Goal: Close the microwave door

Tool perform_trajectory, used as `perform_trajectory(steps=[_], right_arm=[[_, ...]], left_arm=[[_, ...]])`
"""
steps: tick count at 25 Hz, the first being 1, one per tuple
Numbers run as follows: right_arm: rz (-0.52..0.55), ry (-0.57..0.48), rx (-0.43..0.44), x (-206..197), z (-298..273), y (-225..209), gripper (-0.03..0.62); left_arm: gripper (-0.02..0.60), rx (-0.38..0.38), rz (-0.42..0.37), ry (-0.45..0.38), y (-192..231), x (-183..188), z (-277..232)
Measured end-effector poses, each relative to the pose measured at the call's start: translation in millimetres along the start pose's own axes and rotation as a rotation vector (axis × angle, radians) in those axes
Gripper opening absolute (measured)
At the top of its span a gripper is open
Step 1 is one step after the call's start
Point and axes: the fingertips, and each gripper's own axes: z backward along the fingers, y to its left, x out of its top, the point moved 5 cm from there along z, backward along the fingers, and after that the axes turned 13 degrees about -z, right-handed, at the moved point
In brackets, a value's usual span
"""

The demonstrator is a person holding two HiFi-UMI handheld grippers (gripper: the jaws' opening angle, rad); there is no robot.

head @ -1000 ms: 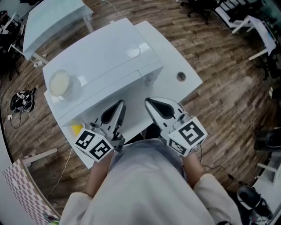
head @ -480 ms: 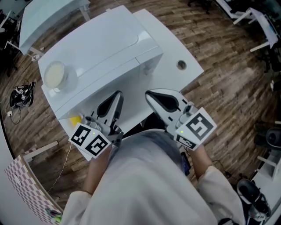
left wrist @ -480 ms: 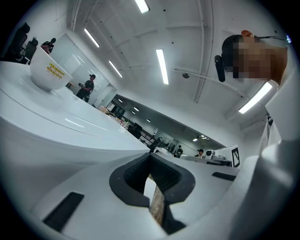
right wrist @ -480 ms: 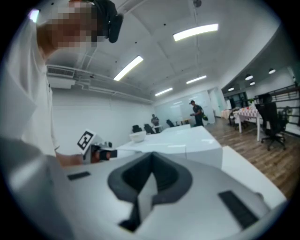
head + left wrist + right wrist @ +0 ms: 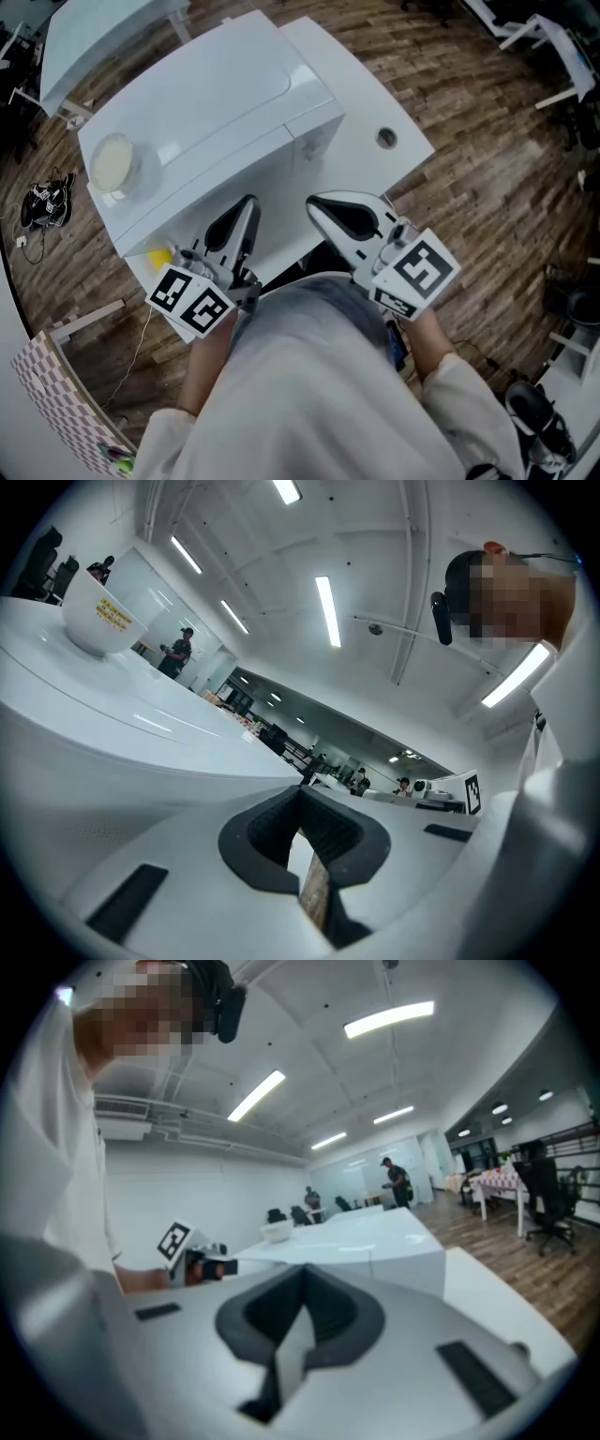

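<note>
We see the microwave (image 5: 216,103) on the white table (image 5: 380,98), long axis running lower-left to upper-right in the head view, front facing the person. Its front edge reads as one straight line, so the door looks flush, as far as we can tell from above. A bowl (image 5: 112,162) sits on its top at the left end. The left gripper (image 5: 246,204) and right gripper (image 5: 317,204) hang just before the front, side by side, apart from each other. Both have their jaws together, with nothing between them. We can't tell if either tip touches the front.
</note>
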Motion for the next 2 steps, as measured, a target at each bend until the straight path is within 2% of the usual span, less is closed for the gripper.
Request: perform_trajectory(steps=[2], right_arm=[[-0.001, 0.003, 0.003, 0.5, 0.5, -0.6, 0.023]], left_arm=[[0.012, 0.001, 0.003, 0.000, -1.0, -0.4, -1.3]])
